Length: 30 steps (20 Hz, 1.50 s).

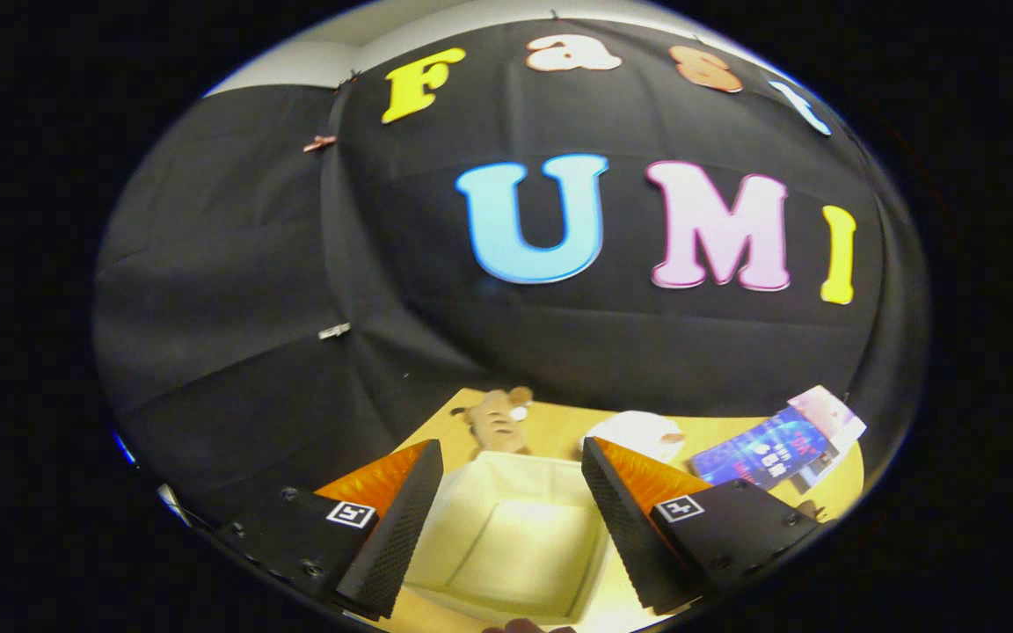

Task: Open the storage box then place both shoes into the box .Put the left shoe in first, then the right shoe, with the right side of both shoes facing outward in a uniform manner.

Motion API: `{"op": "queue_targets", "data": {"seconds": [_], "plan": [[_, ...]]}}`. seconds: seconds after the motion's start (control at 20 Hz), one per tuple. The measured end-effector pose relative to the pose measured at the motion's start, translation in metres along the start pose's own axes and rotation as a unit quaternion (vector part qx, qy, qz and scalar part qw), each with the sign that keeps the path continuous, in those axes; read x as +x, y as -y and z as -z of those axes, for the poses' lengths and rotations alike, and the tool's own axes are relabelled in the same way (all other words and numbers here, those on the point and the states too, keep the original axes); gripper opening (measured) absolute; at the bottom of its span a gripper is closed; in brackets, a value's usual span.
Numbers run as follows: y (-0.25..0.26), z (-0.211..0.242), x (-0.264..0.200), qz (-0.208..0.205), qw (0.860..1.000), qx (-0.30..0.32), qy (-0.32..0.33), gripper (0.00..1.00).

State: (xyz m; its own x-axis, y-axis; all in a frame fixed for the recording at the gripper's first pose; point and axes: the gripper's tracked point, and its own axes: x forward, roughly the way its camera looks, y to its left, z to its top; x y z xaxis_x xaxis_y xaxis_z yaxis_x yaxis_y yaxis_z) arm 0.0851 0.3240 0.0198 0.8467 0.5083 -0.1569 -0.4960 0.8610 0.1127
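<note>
Tool (506, 492) fingers spread wide, holding nothing. Between them and just below sits the cream fabric storage box (506, 536), top open, inside bare, no shoes in it. It rests on the yellow wooden counter (559, 422). Beyond the box: a tan plush toy (496, 418) far left, a white rounded item (638, 435) far centre, possibly a shoe, can't tell. Far right, a blue printed booklet (766, 453). My read: box looks open, so next is fetching the left shoe. Grip it mid-body, keep it level, lower it straight in, right side outward.
</note>
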Motion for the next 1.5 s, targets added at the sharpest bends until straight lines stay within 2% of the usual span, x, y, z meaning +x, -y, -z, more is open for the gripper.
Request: {"op": "queue_targets", "data": {"seconds": [0.2, 0.3, 0.45, 0.7, 1.05, 1.2, 1.5], "plan": [[0.092, -0.008, -0.037, 0.044, 0.998, -0.030, 0.032, 0.99], [0.125, -0.004, -0.054, 0.053, 0.998, -0.031, 0.033, 0.99], [0.172, 0.012, -0.081, 0.066, 0.997, -0.018, 0.019, 0.99], [0.225, 0.040, -0.099, 0.082, 0.997, -0.011, -0.004, 0.99], [0.261, 0.105, -0.109, 0.130, 0.989, 0.022, -0.066, 0.99], [0.260, 0.145, -0.107, 0.133, 0.983, 0.041, -0.115, 0.99], [0.264, 0.220, -0.102, 0.137, 0.969, 0.041, -0.203, 0.99]]}}
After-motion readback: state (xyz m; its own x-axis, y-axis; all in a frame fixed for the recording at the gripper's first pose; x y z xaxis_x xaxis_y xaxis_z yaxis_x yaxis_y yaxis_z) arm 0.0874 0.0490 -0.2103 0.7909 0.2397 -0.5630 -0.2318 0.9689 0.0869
